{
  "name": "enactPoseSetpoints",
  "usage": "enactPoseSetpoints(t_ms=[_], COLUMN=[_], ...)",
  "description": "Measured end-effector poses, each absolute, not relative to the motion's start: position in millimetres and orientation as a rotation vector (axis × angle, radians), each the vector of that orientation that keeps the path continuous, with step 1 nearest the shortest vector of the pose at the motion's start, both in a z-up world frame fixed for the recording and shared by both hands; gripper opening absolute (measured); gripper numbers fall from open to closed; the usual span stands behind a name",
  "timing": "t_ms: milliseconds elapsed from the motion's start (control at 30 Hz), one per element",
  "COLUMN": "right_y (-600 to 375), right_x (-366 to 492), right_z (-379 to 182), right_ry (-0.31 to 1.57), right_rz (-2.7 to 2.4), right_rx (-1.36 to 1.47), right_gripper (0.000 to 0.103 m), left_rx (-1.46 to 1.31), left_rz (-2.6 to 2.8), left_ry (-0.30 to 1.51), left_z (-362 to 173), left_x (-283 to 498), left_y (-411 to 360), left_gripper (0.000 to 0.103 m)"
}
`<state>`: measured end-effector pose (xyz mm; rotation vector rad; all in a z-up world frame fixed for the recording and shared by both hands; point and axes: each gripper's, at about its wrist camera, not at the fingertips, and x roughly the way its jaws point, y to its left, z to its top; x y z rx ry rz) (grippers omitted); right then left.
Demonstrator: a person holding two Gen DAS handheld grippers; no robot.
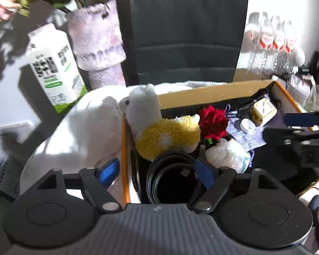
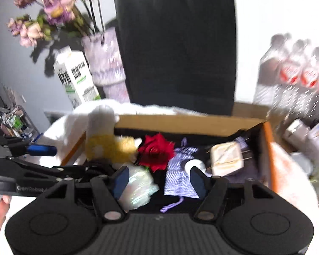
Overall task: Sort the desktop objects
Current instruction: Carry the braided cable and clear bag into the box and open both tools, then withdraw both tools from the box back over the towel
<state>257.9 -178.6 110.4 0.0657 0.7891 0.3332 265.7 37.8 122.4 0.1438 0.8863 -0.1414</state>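
Left wrist view
Box: open cardboard box (image 1: pixel 202 94), tan walls, orange rim, dark inside; holds the sorted things.
Left gripper: (image 1: pixel 159 171) jaws stand wide, nothing between the blue pads; it hovers over the box's near left corner, above a coil of black braided cable (image 1: pixel 170 165).
Alpaca toy: plush alpaca (image 1: pixel 159 127), white head and neck, yellow woolly body; lies on its side against the left wall, head over the rim.
Rose: red rose (image 1: pixel 214 122), mid-box, just beside the alpaca's rump.
Plastic bag: crumpled clear bag (image 1: pixel 227 153), near edge, beside the cable.
Pouch: blue-and-white striped pouch (image 1: pixel 244 133), right of the rose; small white round lid (image 1: pixel 247 125) on it.
Case: cream boxy case (image 1: pixel 262 111), far right corner.
Outside, left: white plush (image 1: pixel 91 127) touching the left wall; milk carton (image 1: pixel 57 68), lilac vase (image 1: pixel 97 42) behind.

Right wrist view
Right gripper: (image 2: pixel 159 180) jaws wide, holding nothing, over the near edge between bag (image 2: pixel 138 184) and pouch (image 2: pixel 180 170).
Left gripper here: (image 2: pixel 40 150) enters at the left edge.
Contents: blurred; alpaca (image 2: pixel 108 142) by left wall, rose (image 2: pixel 156 152) centre, case (image 2: pixel 226 159) right.
Behind box: black paper bag (image 2: pixel 176 42).
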Motion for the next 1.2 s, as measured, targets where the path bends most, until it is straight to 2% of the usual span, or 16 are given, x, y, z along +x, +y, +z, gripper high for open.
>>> enactPoseSetpoints(t_ms=[67, 200, 267, 367, 533, 600, 667, 767, 967, 1200], right_y=[-187.5, -196.5, -204.1, -212.4, -223.8, -222.7, -221.9, -219.4, -209.6, -193.0], right_x=[243.4, 203.2, 174.9, 125.2, 24.1, -18.7, -55.4, -96.0, -143.7, -157.8], right_z=[122.3, 136.5, 139.0, 131.1, 98.4, 80.3, 61.8, 37.7, 9.9, 9.5], right_ry=[0.768, 0.715, 0.661, 0.569, 0.476, 0.435, 0.417, 0.426, 0.437, 0.397], right_rz=[0.319, 0.300, 0.296, 0.308, 0.279, 0.286, 0.287, 0.257, 0.203, 0.213], right_rx=[0.063, 0.023, -0.006, -0.048, -0.084, -0.111, -0.145, -0.165, -0.177, -0.234], right_gripper=[0.065, 0.072, 0.078, 0.079, 0.082, 0.086, 0.086, 0.086, 0.086, 0.086], left_rx=[0.115, 0.065, 0.080, 0.087, 0.068, 0.067, 0.093, 0.101, 0.109, 0.095], left_rz=[-0.114, -0.069, -0.043, -0.035, -0.081, -0.120, -0.115, -0.104, -0.164, -0.169], left_ry=[0.873, 0.837, 0.766, 0.651, 0.554, 0.561, 0.593, 0.584, 0.608, 0.575], left_z=[132.1, 143.6, 145.8, 143.2, 116.2, 93.5, 70.3, 49.5, 35.8, 40.7], left_x=[254.2, 214.0, 181.3, 120.0, 19.2, -15.7, -44.9, -83.4, -125.0, -113.7], left_y=[35.7, 35.0, 31.0, 26.4, 20.5, 16.1, 6.2, -3.8, -10.7, -3.1], left_gripper=[0.085, 0.086, 0.087, 0.089, 0.092, 0.093, 0.089, 0.088, 0.088, 0.087])
